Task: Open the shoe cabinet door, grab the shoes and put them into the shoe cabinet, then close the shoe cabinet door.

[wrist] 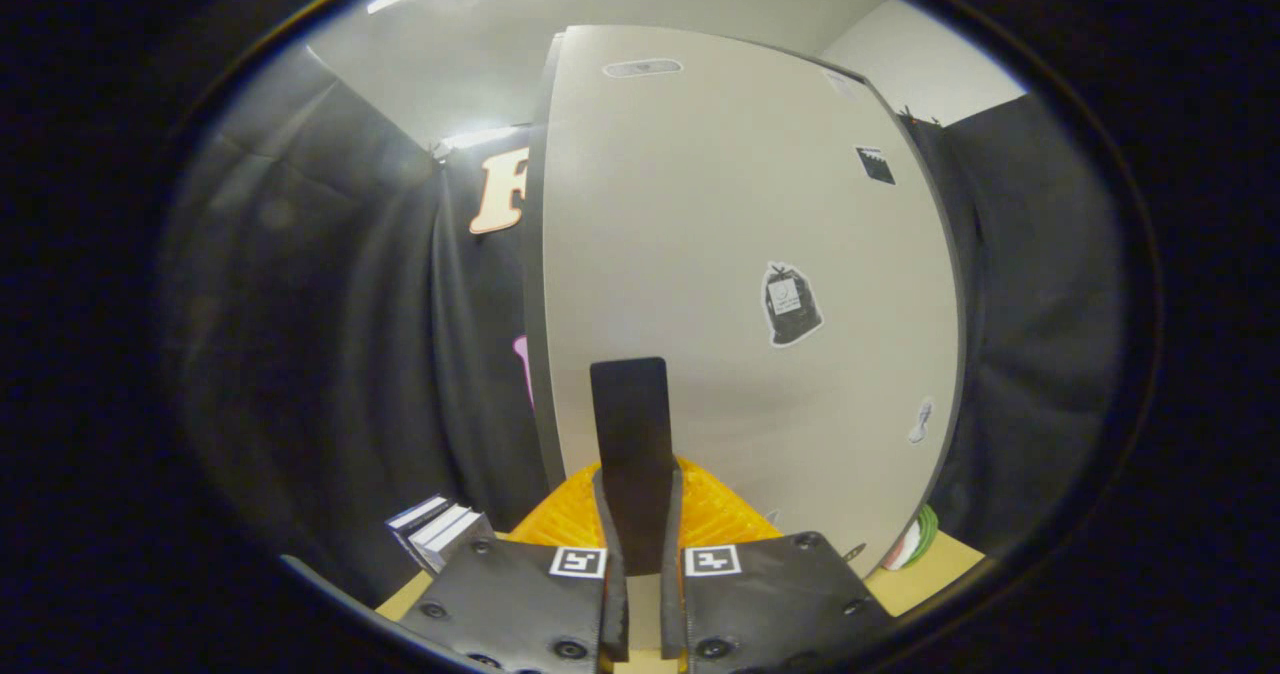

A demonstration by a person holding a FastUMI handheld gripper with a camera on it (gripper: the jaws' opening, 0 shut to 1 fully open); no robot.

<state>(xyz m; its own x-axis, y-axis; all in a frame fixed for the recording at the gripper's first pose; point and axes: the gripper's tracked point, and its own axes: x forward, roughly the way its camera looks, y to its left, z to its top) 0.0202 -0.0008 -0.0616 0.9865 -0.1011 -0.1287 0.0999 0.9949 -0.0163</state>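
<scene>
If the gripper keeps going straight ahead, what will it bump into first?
Most likely the pale cabinet door, right beyond the gripper, whose jaws look shut with nothing clearly held. Depth is hard to judge here.

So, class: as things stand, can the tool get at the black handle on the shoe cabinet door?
Probably yes: the tool has its fingers either side of the black handle and seems to pinch it, with nothing else in the way at the shoe cabinet door.

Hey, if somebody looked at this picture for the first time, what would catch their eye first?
The tall pale shoe cabinet door, dotted with stickers, stands just beyond the gripper. The gripper's yellow fingers sit together around a black strip. A stack of books lies beside them.
</scene>
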